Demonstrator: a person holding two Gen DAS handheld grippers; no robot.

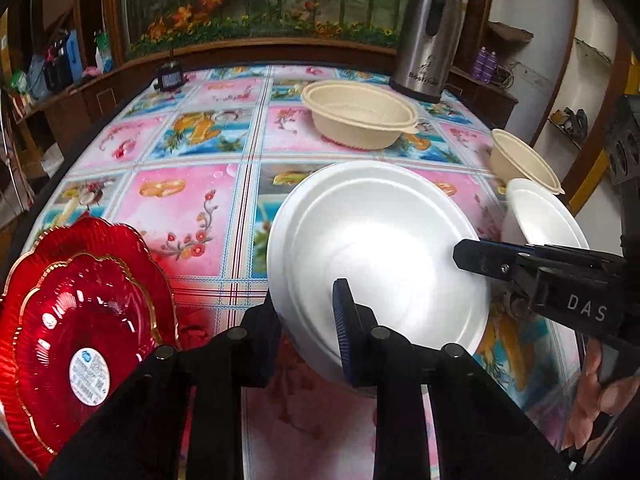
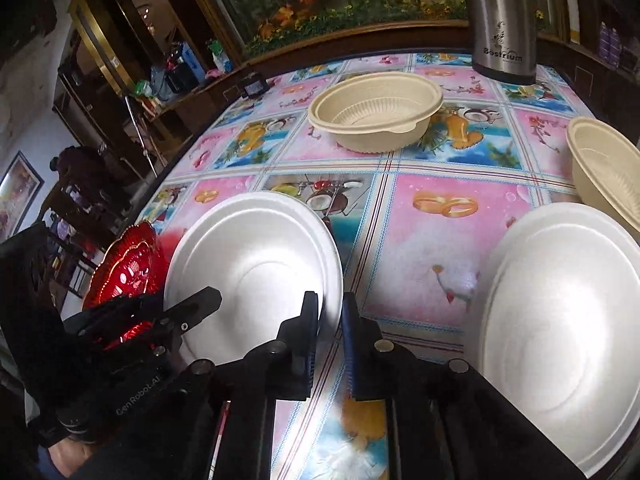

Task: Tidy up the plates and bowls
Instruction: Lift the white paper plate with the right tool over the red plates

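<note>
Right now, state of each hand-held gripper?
Left hand-held gripper: closed on the white plate, at its near rim.
Right hand-held gripper: nearly shut at the same plate's rim; grip cannot be told.

A table (image 1: 192,216) under a flowered pink and blue cloth carries everything. Near left lie stacked red plates (image 1: 76,320). A white plate (image 1: 376,248) sits near the middle, another white plate (image 2: 560,320) to its right. Far off stand nested beige bowls (image 1: 360,120) and a steel flask (image 1: 428,40); a lone beige bowl (image 2: 608,168) is at right.
</note>
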